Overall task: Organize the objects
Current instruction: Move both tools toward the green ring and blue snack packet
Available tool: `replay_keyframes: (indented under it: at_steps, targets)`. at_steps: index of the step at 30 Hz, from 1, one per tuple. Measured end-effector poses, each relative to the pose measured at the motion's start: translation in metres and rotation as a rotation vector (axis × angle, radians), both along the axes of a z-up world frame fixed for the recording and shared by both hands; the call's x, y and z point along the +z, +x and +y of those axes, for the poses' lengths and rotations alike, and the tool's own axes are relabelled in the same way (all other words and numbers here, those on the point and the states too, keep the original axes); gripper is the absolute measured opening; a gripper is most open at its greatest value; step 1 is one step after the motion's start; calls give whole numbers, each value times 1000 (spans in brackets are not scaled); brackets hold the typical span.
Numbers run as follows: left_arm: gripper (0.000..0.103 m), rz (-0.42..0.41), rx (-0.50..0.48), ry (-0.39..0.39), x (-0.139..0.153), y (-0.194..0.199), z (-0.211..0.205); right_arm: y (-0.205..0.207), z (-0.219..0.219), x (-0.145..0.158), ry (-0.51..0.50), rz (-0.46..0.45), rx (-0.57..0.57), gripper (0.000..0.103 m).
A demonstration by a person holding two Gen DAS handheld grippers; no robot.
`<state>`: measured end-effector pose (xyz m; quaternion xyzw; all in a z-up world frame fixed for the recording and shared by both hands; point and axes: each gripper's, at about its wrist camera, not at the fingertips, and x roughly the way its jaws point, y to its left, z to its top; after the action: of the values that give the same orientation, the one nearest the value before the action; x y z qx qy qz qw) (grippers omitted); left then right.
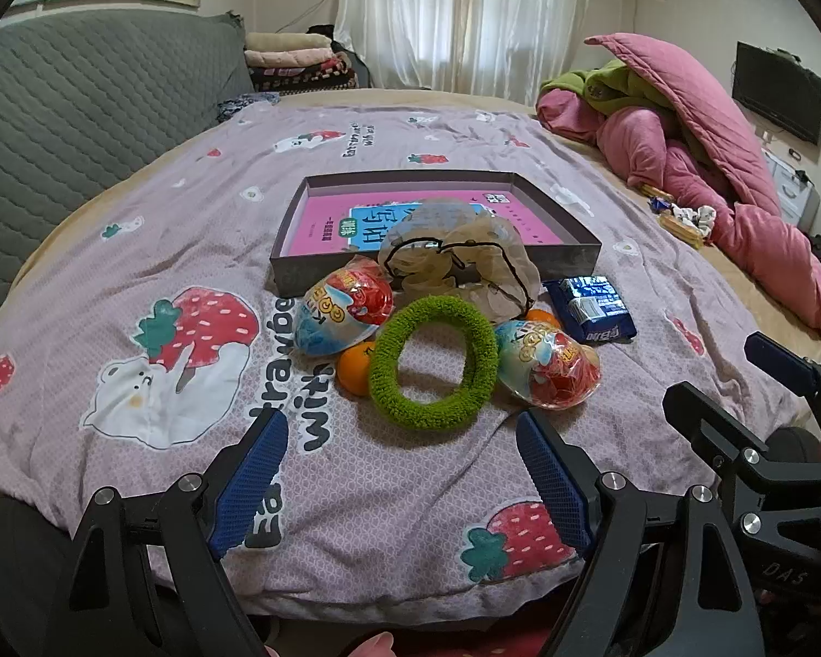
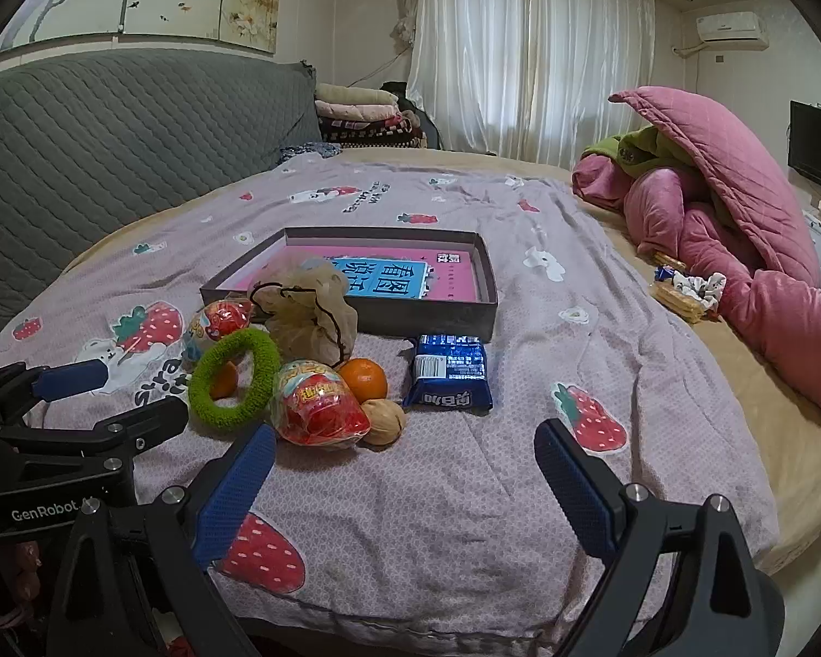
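A shallow grey box (image 1: 569, 257) (image 2: 356, 320) with a pink and blue book inside lies on the bed. In front of it is a pile: a green fuzzy ring (image 1: 432, 364) (image 2: 234, 375), two egg-shaped toy packs (image 1: 345, 309) (image 1: 547, 364) (image 2: 317, 405), a beige mesh pouf (image 1: 460, 257) (image 2: 312, 317), oranges (image 1: 353, 369) (image 2: 364, 378), a walnut (image 2: 383, 420) and a blue snack pack (image 1: 591, 306) (image 2: 449, 372). My left gripper (image 1: 402, 462) is open and empty, just short of the ring. My right gripper (image 2: 405, 484) is open and empty, near the pile's right side.
The strawberry-print sheet (image 1: 191, 252) covers the bed. Pink and green quilts (image 1: 700, 164) (image 2: 739, 230) are heaped at the right, with small snacks (image 2: 684, 290) beside them. A grey padded headboard (image 1: 82, 104) stands at the left. The bed's front edge is just below the grippers.
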<state>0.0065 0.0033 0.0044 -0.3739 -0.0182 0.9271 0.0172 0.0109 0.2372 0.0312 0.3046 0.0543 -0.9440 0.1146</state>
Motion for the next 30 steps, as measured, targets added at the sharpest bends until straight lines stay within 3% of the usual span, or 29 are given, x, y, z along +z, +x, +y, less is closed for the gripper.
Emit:
replay_keyframes:
  at_steps: [30]
  targets:
    - [86,-55,-58,27,-20,-9,2,-9,6,-15,1,-42,-7,96]
